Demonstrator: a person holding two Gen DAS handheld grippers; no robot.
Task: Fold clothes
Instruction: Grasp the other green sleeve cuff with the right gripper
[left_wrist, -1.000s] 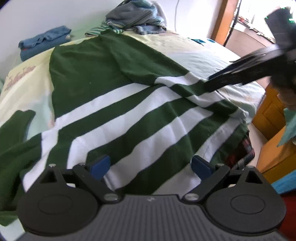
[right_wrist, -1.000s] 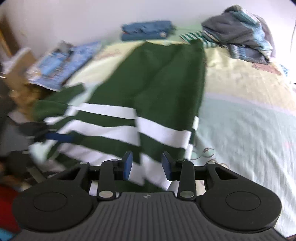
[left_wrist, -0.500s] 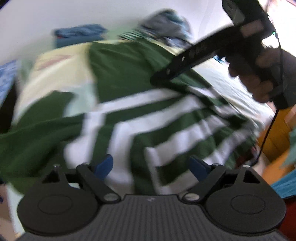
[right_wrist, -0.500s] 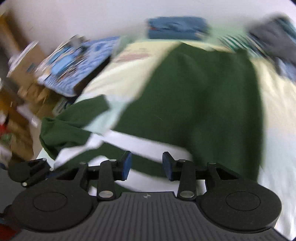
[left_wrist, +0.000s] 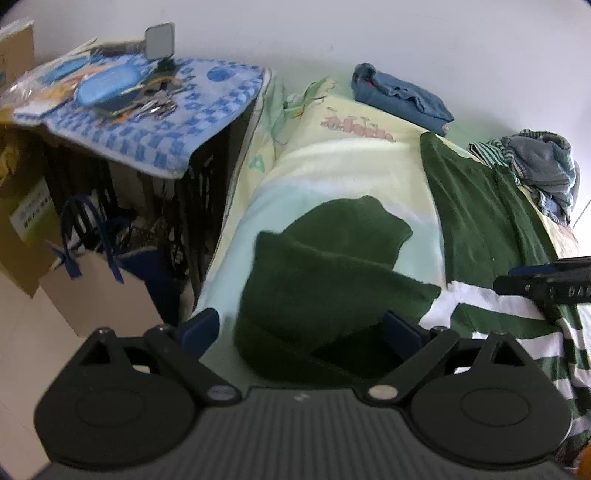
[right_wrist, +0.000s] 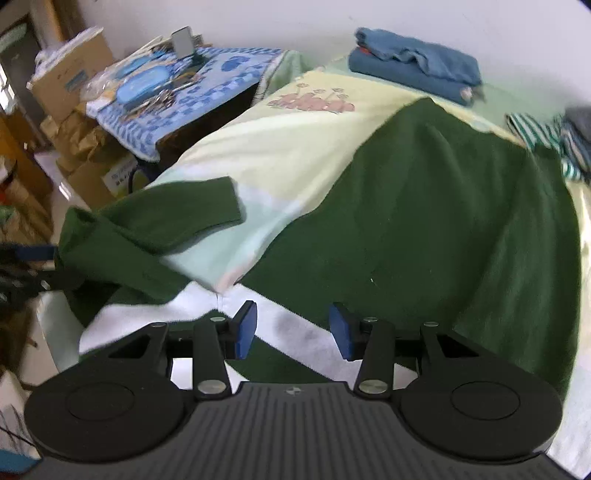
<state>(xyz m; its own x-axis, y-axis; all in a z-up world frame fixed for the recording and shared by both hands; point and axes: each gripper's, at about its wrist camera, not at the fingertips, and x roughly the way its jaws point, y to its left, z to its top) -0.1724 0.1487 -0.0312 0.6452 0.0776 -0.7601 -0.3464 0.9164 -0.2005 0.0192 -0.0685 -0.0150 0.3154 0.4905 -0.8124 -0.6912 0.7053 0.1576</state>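
Left hand-held gripper (left_wrist: 301, 332) angled down over sweater (left_wrist: 325, 273) sleeve, jaws wide, empty; right hand-held gripper (right_wrist: 292, 330) half-open, just widening, empty.

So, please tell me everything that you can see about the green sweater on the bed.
The green sweater looks like thick, soft knit, dark green with broad white stripes at the near end. It lies spread flat on the pale bed cover, partly folded: its right edge is a straight fold. One plain green sleeve lies bent at the bed's left edge, beneath the open left hand-held gripper. The right hand-held gripper is above the stripes, jaws just opening, nothing between them.
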